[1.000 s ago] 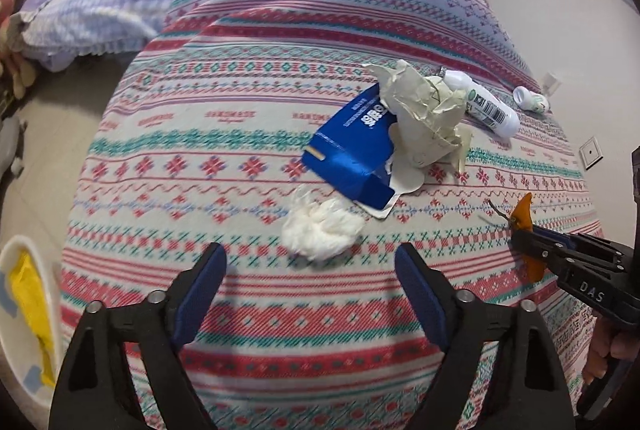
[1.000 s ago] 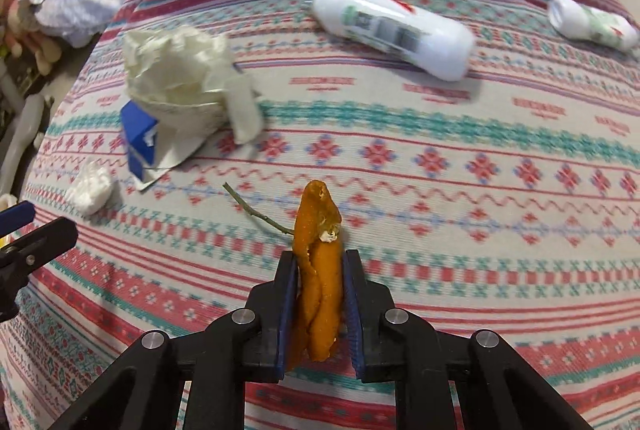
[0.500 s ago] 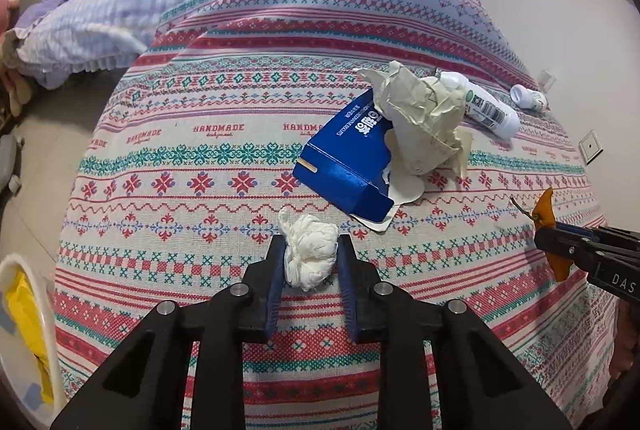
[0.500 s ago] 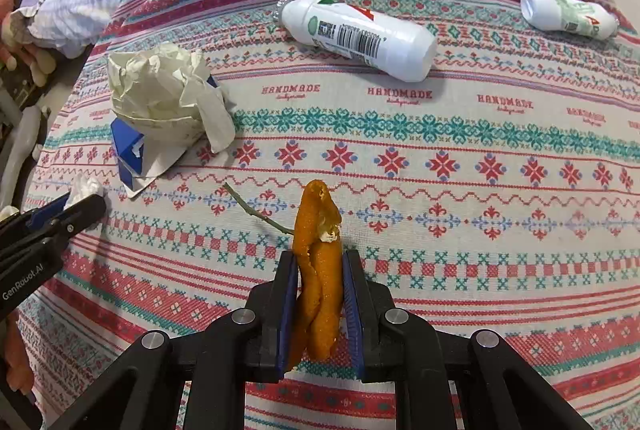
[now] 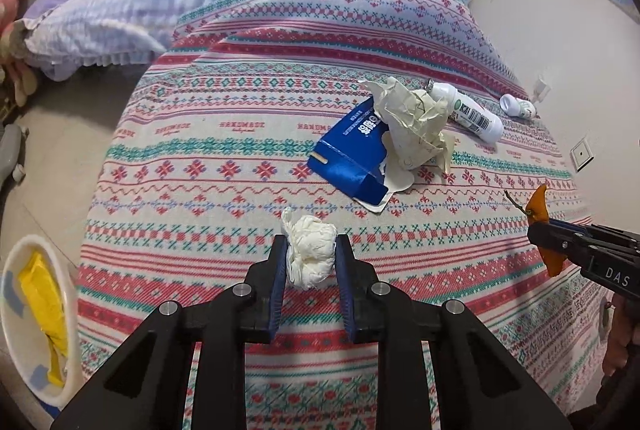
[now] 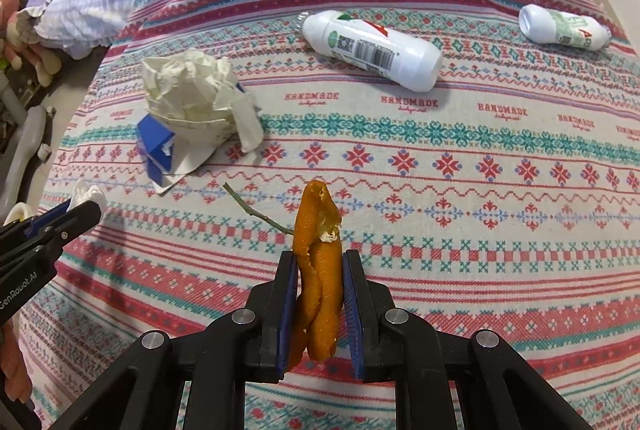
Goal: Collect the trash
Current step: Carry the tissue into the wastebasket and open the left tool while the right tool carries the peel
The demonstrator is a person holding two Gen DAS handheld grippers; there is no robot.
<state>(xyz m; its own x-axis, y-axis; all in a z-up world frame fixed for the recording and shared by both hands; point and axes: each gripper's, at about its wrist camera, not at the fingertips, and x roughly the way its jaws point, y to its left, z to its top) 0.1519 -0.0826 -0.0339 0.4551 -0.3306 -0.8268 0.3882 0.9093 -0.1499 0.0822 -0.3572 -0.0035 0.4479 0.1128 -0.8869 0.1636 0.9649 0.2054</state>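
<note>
White tissue wad [image 5: 311, 250] pinched between the closed fingers of the left tool [image 5: 310, 262], lifted just clear of the striped blanket [image 5: 224, 165] on the bed. Orange peel [image 6: 318, 262] clamped upright in the right tool [image 6: 319, 282], thin stalk poking out to its left, likewise off the blanket. Two pieces of trash in hand, then, but neither binned yet.

Left to gather, judging by what lies on the blanket: crumpled cream paper [image 6: 192, 93] resting on top of a flattened blue carton [image 5: 352, 153]; a larger white bottle [image 6: 372, 47] lying on its side just behind the paper; a smaller white bottle [image 6: 564, 27] well apart, out toward the far right edge of the bed. Four items untouched.

White bin [image 5: 70, 314] down on the floor at the left of the bed, something yellow already inside, so probably some dumping done. Roughly a third of the way through, at a guess. Likely next: carrying both loads over to the bin and dropping them, then coming back for the paper-and-carton pile and the bottles. Bottles round and smooth, liable to roll or slip in a narrow pinch.
</note>
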